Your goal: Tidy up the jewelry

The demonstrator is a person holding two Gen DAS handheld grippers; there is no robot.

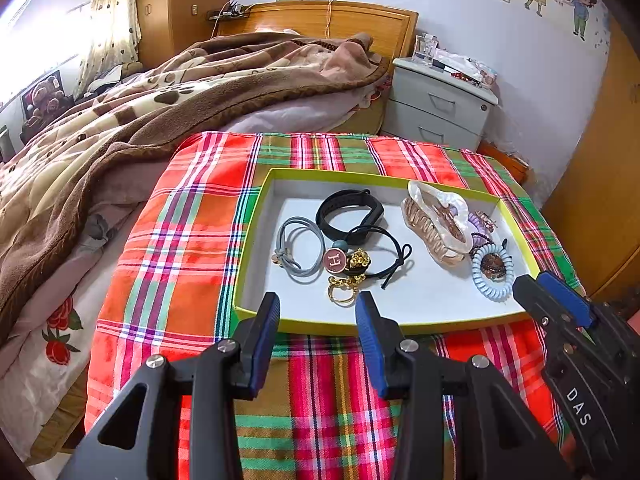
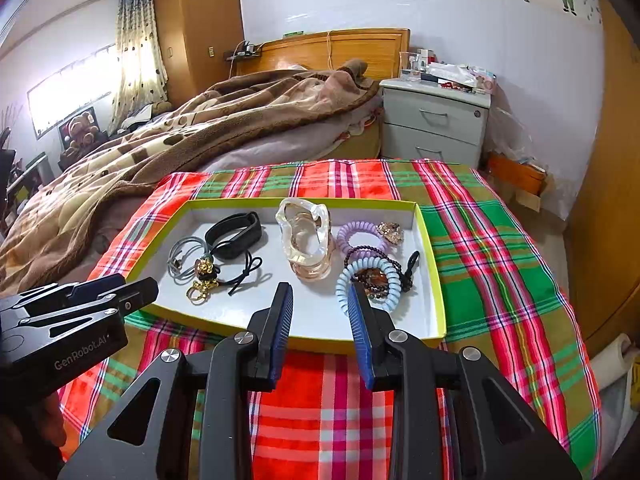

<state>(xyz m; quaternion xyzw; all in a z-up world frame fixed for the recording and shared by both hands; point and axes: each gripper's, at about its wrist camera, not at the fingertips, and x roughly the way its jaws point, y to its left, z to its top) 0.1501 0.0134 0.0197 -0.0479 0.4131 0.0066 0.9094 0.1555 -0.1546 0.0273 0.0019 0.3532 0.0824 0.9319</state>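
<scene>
jewelry — light, slippery hair ties [image 1: 298, 250] and a brittle claw clip [image 1: 436, 222] — lies in the tray [image 1: 256, 208] just ahead of both grippers [image 1: 318, 308] [image 2: 320, 300], jaws apart and empty; pinch each loop's cord.

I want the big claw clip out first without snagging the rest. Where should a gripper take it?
Grip the pearly claw clip across its arched top, from above: that spine stands clear of the tray and the neighbouring coils.
</scene>
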